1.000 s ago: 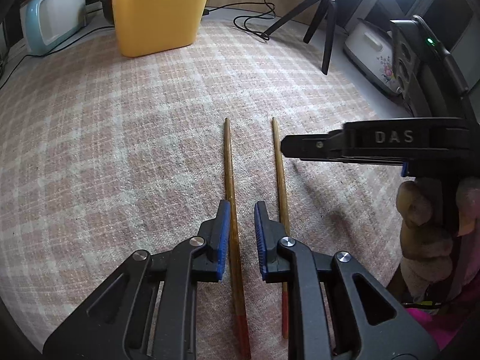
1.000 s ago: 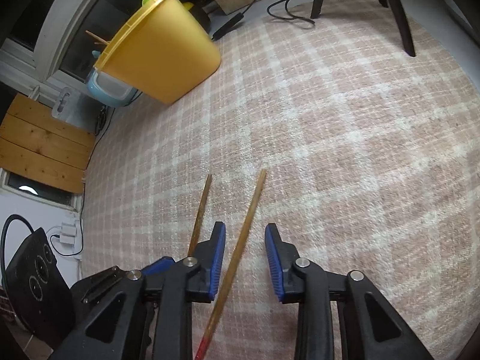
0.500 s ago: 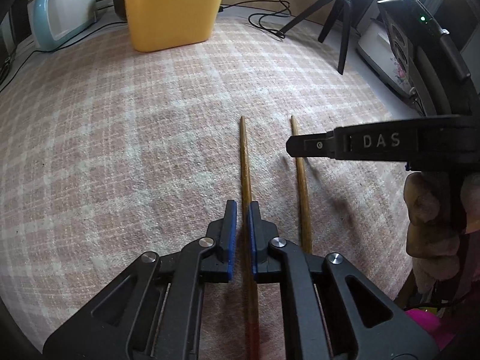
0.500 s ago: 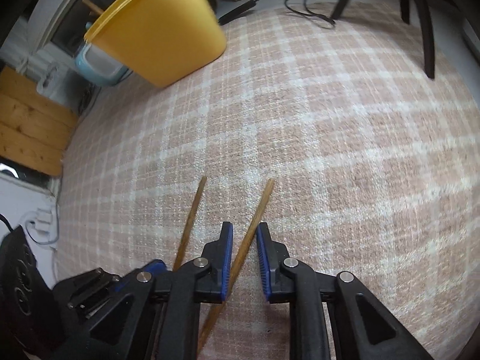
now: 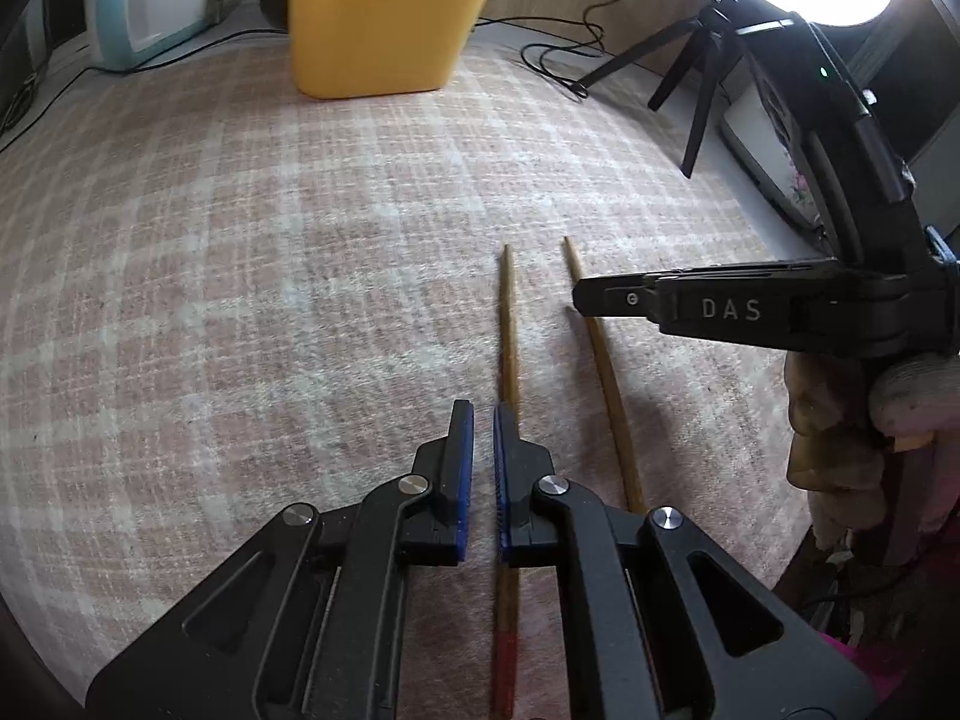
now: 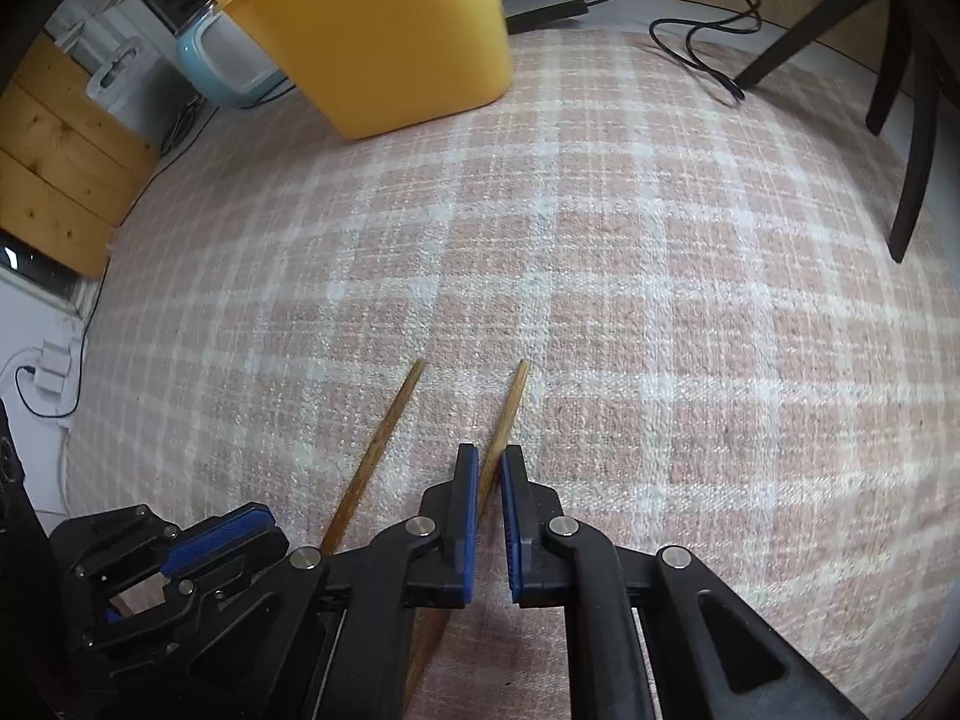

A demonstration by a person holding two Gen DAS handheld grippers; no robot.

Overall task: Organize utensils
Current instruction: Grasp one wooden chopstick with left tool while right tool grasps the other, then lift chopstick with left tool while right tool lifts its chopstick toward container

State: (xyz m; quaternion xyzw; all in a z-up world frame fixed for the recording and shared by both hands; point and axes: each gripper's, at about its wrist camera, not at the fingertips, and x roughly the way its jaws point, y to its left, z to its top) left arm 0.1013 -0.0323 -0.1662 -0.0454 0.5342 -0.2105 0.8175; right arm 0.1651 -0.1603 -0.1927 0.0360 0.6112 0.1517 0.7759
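The 2 chopsticks lie side by side on the pink checked cloth of the bench (image 5: 240,276), close together but not touching. Each runs lengthwise away from the tools: thin tips point toward the yellow bin (image 5: 378,18) at the far edge, and the one butt in view, tipped red, lies back under the tool bodies.

The left chopstick (image 5: 509,324) lines up with the left tool (image 5: 483,426), whose blue pads are drawn nearly together. The stick seems to pass just under the right-hand pad, so I cannot tell if it is truly pinched.

The right chopstick (image 6: 509,408) runs straight into the gap of the right tool (image 6: 489,468), and there the pads are clenched on its shaft.

Each tool is nearer its own stick, already aligned with the long axis. The bin stands well apart, straight ahead, so the carry is likely forward, tips leading.
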